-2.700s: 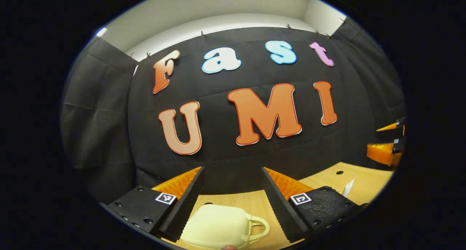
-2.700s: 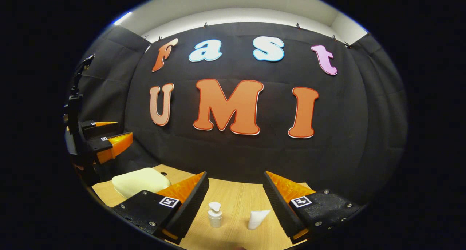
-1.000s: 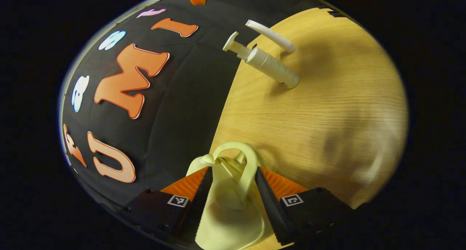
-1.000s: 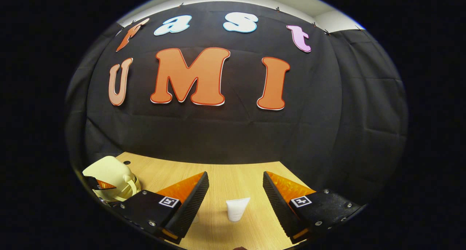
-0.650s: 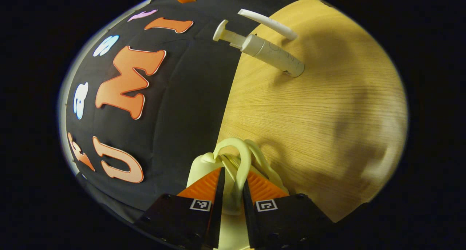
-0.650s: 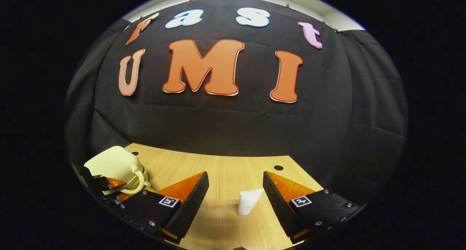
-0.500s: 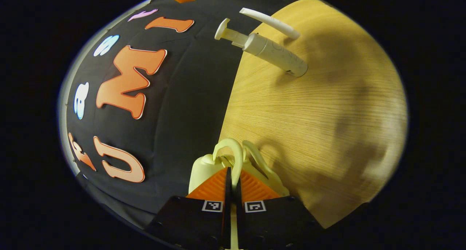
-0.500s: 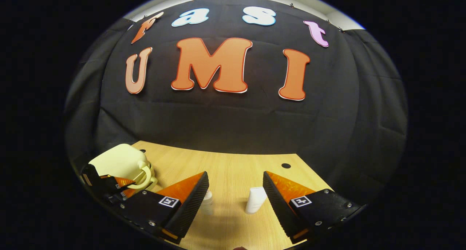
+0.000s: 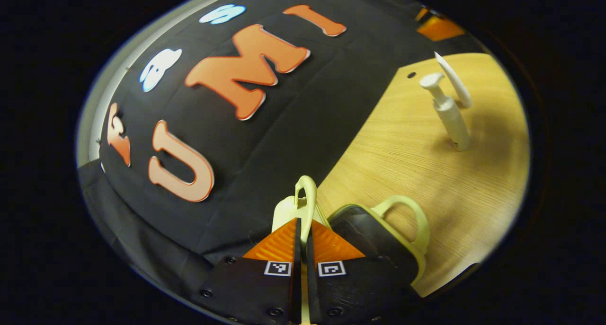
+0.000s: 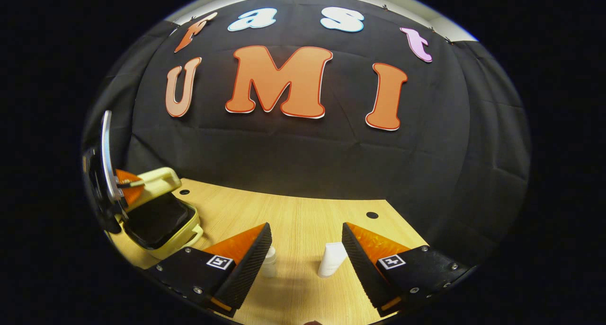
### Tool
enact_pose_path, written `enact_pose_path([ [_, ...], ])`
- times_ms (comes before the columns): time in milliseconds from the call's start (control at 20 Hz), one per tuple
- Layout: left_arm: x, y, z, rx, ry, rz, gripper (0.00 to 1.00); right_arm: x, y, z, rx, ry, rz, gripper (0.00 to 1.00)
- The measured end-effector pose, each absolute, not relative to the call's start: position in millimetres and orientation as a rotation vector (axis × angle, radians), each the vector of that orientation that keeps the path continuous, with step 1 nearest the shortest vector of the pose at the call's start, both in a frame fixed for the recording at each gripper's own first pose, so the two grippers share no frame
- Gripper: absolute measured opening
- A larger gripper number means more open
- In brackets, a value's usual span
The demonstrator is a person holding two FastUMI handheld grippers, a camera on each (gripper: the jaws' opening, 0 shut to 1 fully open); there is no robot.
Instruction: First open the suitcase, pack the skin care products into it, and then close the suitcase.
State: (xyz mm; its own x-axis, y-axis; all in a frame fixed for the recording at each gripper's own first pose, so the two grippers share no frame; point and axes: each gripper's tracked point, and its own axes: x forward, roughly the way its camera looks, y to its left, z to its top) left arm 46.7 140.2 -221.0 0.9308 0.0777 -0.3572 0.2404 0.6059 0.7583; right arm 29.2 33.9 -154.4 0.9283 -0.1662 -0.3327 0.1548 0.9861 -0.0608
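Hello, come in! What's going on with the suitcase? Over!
Left gripper shut on lid handle, suitcase half open. Right gripper open near tube and pump bottle. Nothing blocking.

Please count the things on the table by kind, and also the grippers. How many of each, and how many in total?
Suitcase: 1, open
Pump bottle: 1
Tube: 1
Grippers: 2, the left gripper and the right gripper
Total: 5
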Motion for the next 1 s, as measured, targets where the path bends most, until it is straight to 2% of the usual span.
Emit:
enact_pose_path([
  [300, 57, 223, -165, 0.782, 0.362, 0.046, 0.07, 36, 30, -146, -0.035, 0.335, -0.188, 0.96],
  [500, 64, 282, -148, 0.569, 0.381, 0.136, 0.07, 41, 27, -139, -0.023, 0.324, -0.210, 0.95],
  [900, 65, 370, -165, 0.419, 0.425, 0.327, 0.07, 41, 27, -127, -0.037, 0.315, -0.249, 0.95],
  [1000, 58, 386, -167, 0.442, 0.449, 0.399, 0.18, 39, 29, -126, -0.031, 0.317, -0.265, 0.95],
])
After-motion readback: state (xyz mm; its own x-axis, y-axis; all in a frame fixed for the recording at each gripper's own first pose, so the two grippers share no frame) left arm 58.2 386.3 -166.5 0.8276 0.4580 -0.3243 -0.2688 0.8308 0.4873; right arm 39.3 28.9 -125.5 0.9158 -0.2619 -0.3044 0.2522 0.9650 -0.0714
